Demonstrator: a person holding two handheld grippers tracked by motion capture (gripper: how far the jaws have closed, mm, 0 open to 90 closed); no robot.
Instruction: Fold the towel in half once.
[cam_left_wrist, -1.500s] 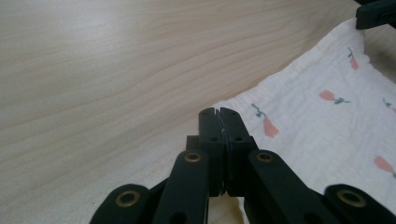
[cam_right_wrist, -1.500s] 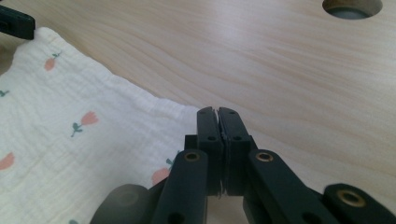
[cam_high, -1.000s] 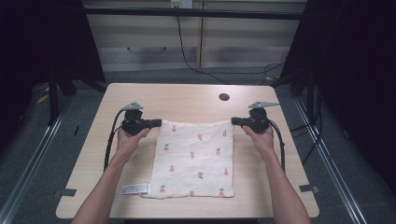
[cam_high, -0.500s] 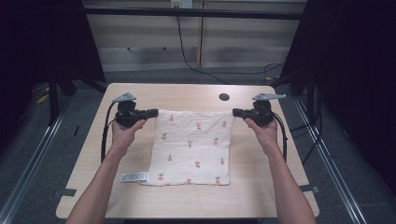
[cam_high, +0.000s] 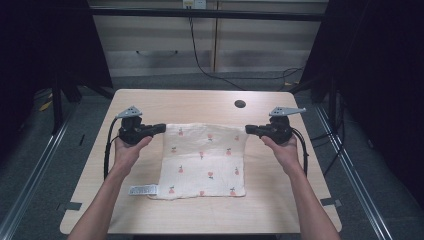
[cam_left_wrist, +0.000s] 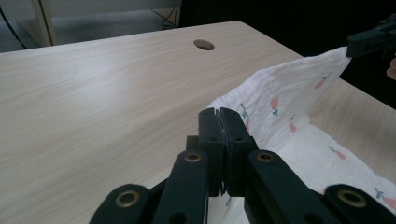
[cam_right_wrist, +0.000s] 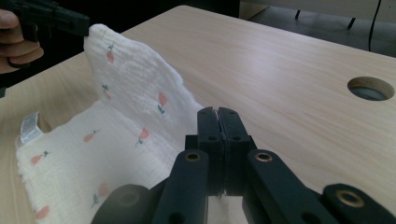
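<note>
A white cloth (cam_high: 205, 160) printed with small red fruit lies on the wooden table (cam_high: 200, 102). Its far edge is lifted off the table, held at both far corners. My left gripper (cam_high: 161, 128) is shut on the far left corner, and the cloth (cam_left_wrist: 299, 93) rises beside its closed jaws in the left gripper view. My right gripper (cam_high: 248, 130) is shut on the far right corner, with the cloth (cam_right_wrist: 135, 93) stretching away toward the other gripper (cam_right_wrist: 51, 21). The near edge rests on the table, with a white label (cam_high: 143, 190) at its near left corner.
A round cable hole (cam_high: 240, 104) sits in the table behind the cloth on the right. Bare tabletop lies on both sides of the cloth and behind it. Dark floor and metal rails (cam_high: 45, 150) surround the table.
Both grippers have moved away from me and risen, dragging the cloth toward the far side. The far edge now stands lifted and the cloth looks shorter from above.
</note>
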